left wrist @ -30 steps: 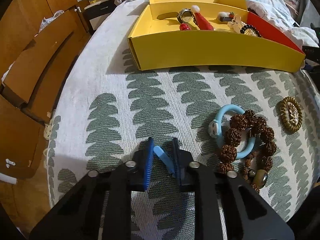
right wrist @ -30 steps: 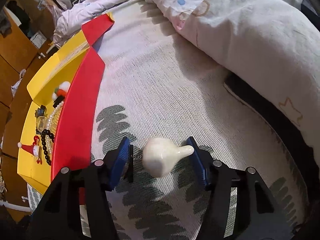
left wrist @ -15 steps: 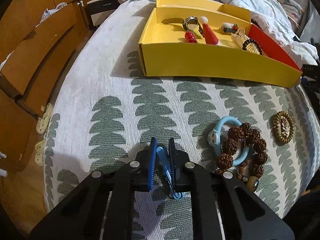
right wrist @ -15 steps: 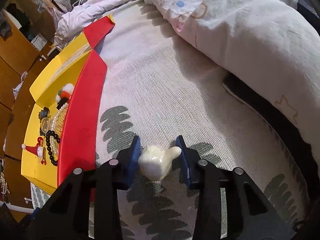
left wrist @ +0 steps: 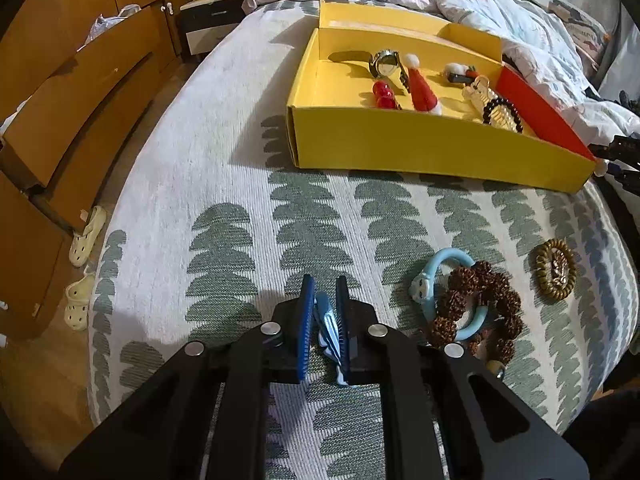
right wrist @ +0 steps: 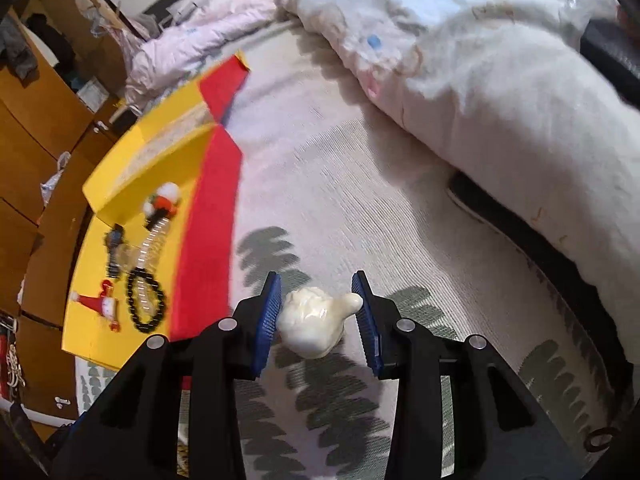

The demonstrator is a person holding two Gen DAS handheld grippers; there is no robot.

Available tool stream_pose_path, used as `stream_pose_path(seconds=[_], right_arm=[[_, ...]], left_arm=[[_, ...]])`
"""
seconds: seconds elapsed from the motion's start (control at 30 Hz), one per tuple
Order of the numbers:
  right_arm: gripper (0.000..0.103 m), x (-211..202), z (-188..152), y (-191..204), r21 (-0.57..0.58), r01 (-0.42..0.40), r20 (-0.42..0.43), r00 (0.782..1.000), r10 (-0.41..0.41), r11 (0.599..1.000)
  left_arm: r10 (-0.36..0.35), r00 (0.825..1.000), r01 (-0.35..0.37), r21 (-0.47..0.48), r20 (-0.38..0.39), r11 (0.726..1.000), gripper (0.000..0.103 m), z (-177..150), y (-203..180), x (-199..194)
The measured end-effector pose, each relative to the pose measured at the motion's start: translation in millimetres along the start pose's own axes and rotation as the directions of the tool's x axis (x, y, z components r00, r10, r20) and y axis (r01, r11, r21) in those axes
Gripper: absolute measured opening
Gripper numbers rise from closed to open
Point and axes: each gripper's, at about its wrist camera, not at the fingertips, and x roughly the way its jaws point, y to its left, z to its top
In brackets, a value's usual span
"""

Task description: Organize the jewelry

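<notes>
Two grippers, both busy. The left gripper has its blue pads pressed onto a light blue hair clip, pinched upright between them above the leaf-print bedspread. Just to its right on the bedspread sits a blue ring with a little monkey face, tangled up with a brown bumpy bead bracelet; they're touching and overlapping. Further right, apart from those, is a gold coil hair tie.

Straight ahead is the yellow box with a red flap on its right end. Inside it: a watch, a red Santa hat clip, a small red bauble thing, a black bead bracelet lying on a pearly piece.

The right gripper is pinching a white ceramic hand-shaped trinket, its thumb poking against the right pad. It's held just beside the box's red flap, with a rumpled duvet off to the right. That view is a bit blurry.
</notes>
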Motion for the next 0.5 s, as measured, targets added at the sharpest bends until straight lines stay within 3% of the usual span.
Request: stream_pose_path(seconds=[0.27,0.5], right_arm=[[0.038,-43.9,3.2,37.1,-0.049,-0.091,0.099,0.990,0.096,0.995],[0.038,-44.2,3.8,101.5,-0.142,-0.202,0.078,0.974,0.214,0.969]], left_arm=[[-0.026,0.999,0.026,-0.019,0.032,0.999,0.011,8.3,0.2,-10.3],[-0.065,0.992,0.069,-0.032,0.110,0.997,0.011,44.2,-11.0,-31.7]])
